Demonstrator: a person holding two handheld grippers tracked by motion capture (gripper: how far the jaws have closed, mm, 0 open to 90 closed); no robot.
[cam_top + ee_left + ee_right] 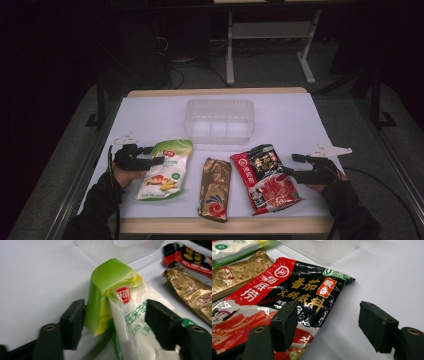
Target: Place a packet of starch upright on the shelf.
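Gold packet [215,189] between two pouches

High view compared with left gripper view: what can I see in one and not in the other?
The high view alone gives the right tool open beside the red and black packet, and the whole clear plastic box.

The left gripper view alone gives the close detail: the green packet's top is folded over between the open jaws, whose pads do not seem to press on it.

Both show the green packet, the gold packet, the left tool and the white table.
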